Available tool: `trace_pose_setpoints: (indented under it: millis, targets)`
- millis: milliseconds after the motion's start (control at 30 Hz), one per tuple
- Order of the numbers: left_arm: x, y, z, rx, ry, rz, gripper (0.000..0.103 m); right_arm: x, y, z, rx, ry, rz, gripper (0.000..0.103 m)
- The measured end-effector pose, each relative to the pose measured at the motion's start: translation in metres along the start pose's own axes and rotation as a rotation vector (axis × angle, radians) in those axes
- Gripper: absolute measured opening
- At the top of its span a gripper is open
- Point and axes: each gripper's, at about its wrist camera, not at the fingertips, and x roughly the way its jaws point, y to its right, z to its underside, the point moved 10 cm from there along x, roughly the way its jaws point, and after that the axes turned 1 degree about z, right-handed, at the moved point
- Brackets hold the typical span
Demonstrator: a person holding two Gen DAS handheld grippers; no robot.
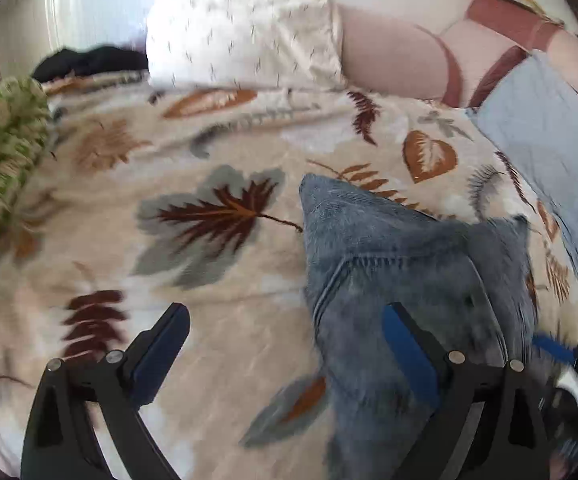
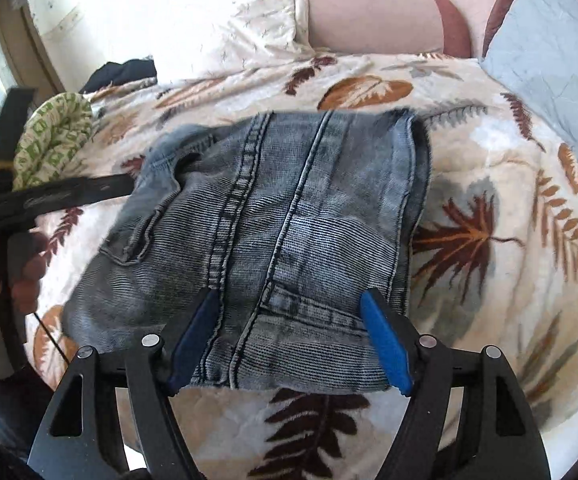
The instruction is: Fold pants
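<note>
The blue denim pants (image 2: 281,216) lie folded into a compact block on the leaf-patterned blanket (image 2: 509,208). My right gripper (image 2: 289,300) is open, its blue-padded fingers (image 2: 385,340) just above the near edge of the pants, holding nothing. In the left wrist view the pants (image 1: 401,264) lie at the lower right. My left gripper (image 1: 285,312) is open and empty, its right finger (image 1: 409,352) over the denim and its left finger over bare blanket (image 1: 169,280). The left gripper's body and the hand holding it show at the left of the right wrist view (image 2: 21,200).
A white pillow (image 1: 245,28) and a pink headboard (image 2: 369,16) are at the far end of the bed. A light blue pillow (image 2: 549,60) lies at the right. A green-and-white cloth (image 2: 57,136) and a dark garment (image 2: 125,72) lie at the left.
</note>
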Motion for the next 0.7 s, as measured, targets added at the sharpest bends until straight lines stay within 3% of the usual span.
trace_pose_setpoints:
  millis: [133,267,400,533,700]
  targets:
    - [-0.021,0.013,0.028,0.126,0.018,-0.026,0.097,-0.022,-0.005,-0.010,0.019,0.057,-0.037,0.074]
    - [-0.009,0.028,0.052,0.211,-0.002,-0.060,0.098,-0.022,-0.005,-0.007,0.000,0.047,-0.001,0.074]
    - [0.006,0.027,0.063,0.217,-0.020,-0.081,0.101,0.004,-0.005,0.015,-0.006,-0.050,0.032,0.075]
    - [0.008,0.030,0.065,0.240,0.015,-0.114,0.101,0.013,-0.013,0.023,-0.064,-0.037,0.082,0.084]
    - [0.008,0.025,0.065,0.192,0.026,-0.109,0.103,0.015,-0.013,0.026,-0.071,-0.018,0.081,0.086]
